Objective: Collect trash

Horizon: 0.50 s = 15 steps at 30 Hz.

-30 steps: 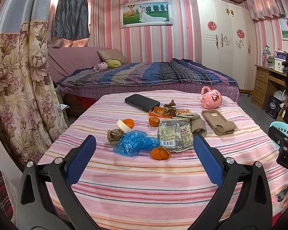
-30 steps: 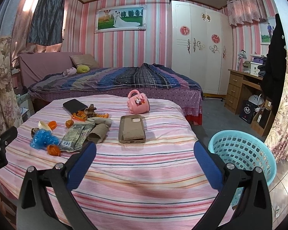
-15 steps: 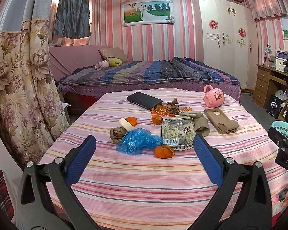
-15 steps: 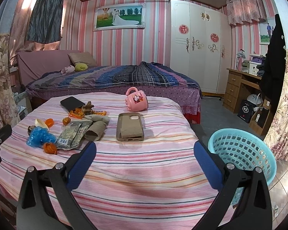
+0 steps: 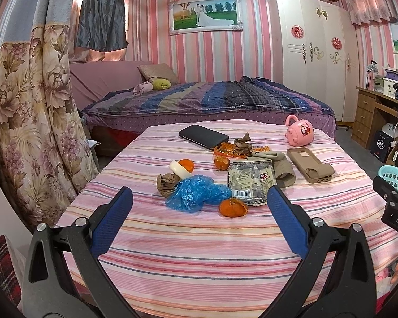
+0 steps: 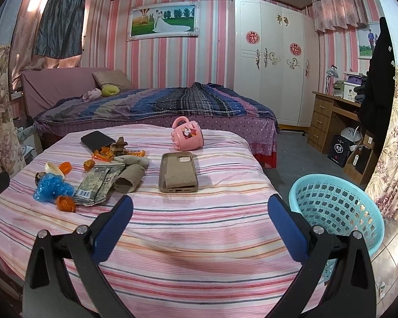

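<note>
A: L wrist cam?
B: Low at near edge of striped bed (image 5: 199,251), facing the trash pile (image 5: 199,193) close up.
A: R cam?
B: Further right, pile (image 6: 53,188) sits left, basket (image 6: 337,206) beside. Both share bedtop, wardrobe (image 6: 273,66).

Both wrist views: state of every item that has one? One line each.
left claw: open, empty
right claw: open, empty
pink mug: tipped on its side
basket: upright on floor, no trash visible inside
silver wrapper: flat, torn open
blue plastic bag: crumpled
phone case: lying flat, camera cutout up
orange peel: loose on bedspread
</note>
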Available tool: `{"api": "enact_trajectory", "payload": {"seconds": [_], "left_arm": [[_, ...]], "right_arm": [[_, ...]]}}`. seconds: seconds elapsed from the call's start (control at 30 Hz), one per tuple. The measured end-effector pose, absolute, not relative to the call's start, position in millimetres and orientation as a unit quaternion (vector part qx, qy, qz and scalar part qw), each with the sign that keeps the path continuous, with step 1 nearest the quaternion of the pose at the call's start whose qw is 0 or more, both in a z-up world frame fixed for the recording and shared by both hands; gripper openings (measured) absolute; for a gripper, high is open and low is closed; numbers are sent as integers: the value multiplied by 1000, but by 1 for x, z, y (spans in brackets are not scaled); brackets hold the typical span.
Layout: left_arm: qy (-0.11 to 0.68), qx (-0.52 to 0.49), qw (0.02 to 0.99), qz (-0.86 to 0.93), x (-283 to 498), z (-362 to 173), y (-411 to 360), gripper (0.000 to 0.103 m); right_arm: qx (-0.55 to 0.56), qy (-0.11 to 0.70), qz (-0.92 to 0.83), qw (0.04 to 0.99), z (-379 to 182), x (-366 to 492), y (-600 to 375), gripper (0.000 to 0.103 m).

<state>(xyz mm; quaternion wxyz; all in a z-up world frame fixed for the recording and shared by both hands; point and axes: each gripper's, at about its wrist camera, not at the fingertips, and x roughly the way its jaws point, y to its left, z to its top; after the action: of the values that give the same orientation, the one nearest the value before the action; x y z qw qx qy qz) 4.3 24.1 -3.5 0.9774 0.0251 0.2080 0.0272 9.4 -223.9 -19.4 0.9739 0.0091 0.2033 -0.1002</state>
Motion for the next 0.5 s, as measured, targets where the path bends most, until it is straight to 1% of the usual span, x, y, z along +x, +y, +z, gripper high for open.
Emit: {"api": "enact_trajectory", "payload": {"seconds": [0.37, 0.5], "left_arm": [[209, 19, 978, 21, 13, 6, 23, 98], [203, 22, 979, 17, 24, 17, 26, 98]], "right_arm": [[13, 205, -102, 973, -20, 14, -226, 99], [12, 198, -104, 975, -9, 21, -227, 99]]}}
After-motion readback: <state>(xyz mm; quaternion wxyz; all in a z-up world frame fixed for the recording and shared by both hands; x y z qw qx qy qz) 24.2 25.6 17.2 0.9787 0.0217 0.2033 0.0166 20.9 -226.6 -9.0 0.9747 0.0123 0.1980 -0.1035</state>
